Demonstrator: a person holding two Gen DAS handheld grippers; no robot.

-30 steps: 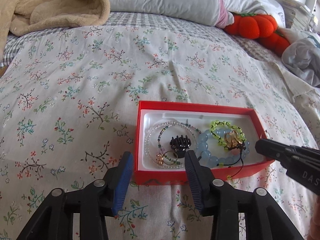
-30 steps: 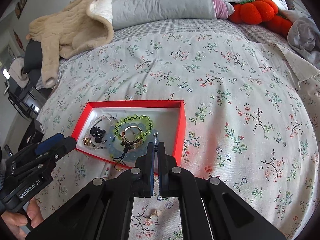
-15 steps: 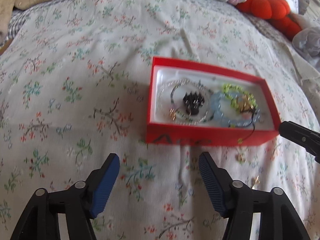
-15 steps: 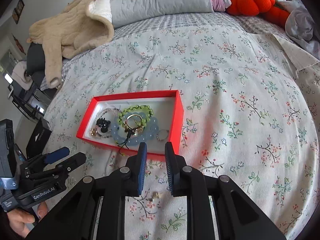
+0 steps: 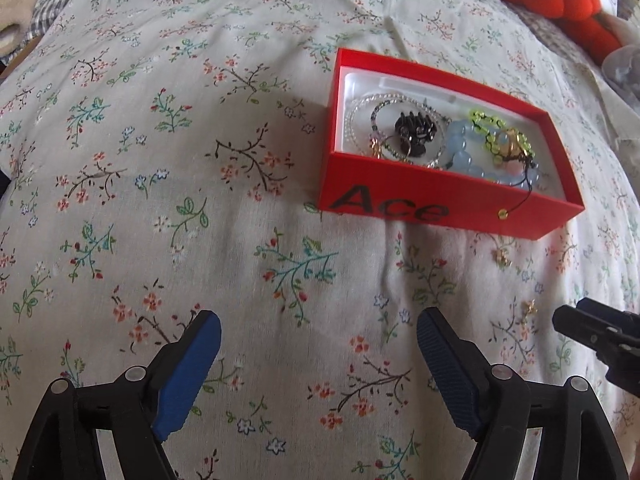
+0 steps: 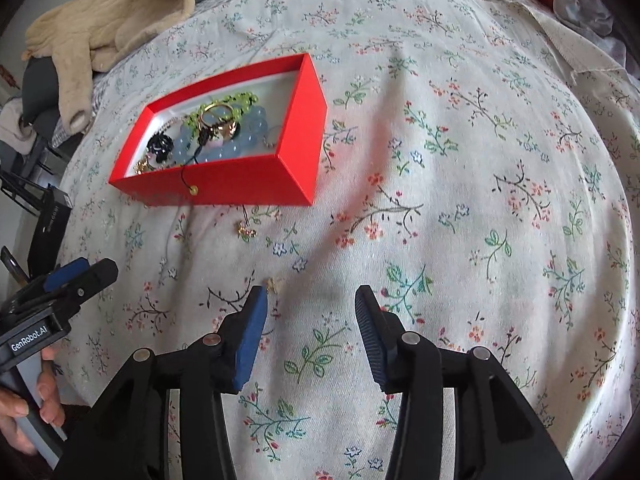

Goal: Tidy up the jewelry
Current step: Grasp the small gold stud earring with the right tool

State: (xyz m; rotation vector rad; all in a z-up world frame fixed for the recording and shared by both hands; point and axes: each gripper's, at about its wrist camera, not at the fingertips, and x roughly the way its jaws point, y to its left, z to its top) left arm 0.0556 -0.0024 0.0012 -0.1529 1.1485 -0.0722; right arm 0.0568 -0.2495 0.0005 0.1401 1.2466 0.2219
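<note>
Red box [image 5: 440, 200], open-topped, w/ "Ace" on its near wall, sits mid-bed on the floral bedspread [image 5: 200, 160], holding the jewelry: clear bead bracelets [image 5: 362, 116], black claw clip [image 5: 414, 130], pale-blue bead bracelet [image 5: 464, 152], green bead bracelet [image 5: 486, 118] w/ gold rings [image 6: 218, 118] on top; a black cord w/ yellow bead [image 5: 502, 213] hangs over the near wall. Two small gold pieces lie loose on the bedspread nearer the bed's front edge: one [image 6: 247, 231] just beside the box, another [image 6: 273, 283] close to the right gripper [image 6: 308, 300]. Both grippers' jaws have just been opening; left gripper [image 5: 318, 330] stands wide apart, right gripper partly apart, nothing between either pair. Beige blanket [image 6: 108, 16] & orange plush [image 5: 560, 4] at the bed's far edge.
</note>
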